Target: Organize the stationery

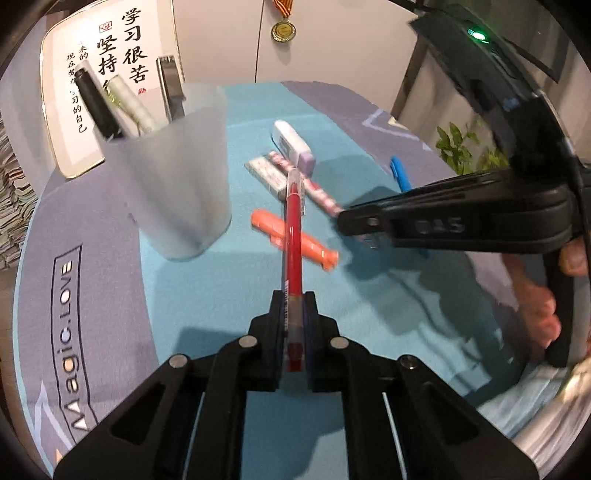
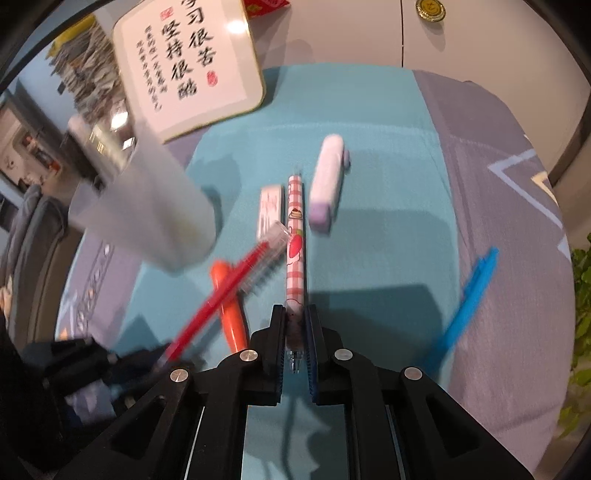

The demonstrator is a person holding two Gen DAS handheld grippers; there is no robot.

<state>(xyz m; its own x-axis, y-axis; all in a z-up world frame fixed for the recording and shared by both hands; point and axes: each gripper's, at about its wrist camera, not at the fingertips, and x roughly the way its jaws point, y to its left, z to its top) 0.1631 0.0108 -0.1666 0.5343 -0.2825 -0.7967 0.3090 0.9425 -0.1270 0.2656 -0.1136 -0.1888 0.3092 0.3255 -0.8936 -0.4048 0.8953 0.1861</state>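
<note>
My left gripper (image 1: 293, 295) is shut on a red pen (image 1: 294, 236) that points forward above the mat; it also shows in the right wrist view (image 2: 221, 291). My right gripper (image 2: 295, 310) is shut on a pink checked pen (image 2: 295, 236), which lies along the mat. The right gripper (image 1: 343, 221) shows from the side in the left wrist view. A frosted pen cup (image 1: 177, 177) holding several pens stands at the left, also seen in the right wrist view (image 2: 155, 214). An orange highlighter (image 1: 291, 240), a white eraser (image 1: 266, 175), a white-and-purple correction tape (image 1: 293, 146) and a blue pen (image 2: 461, 306) lie on the mat.
A framed calligraphy sign (image 2: 188, 66) leans behind the cup. A teal and purple desk mat (image 1: 207, 314) covers the table. A medal (image 1: 283, 29) hangs on the back wall. A green plant (image 1: 465, 147) stands at the right. A stack of papers (image 1: 11, 192) sits at far left.
</note>
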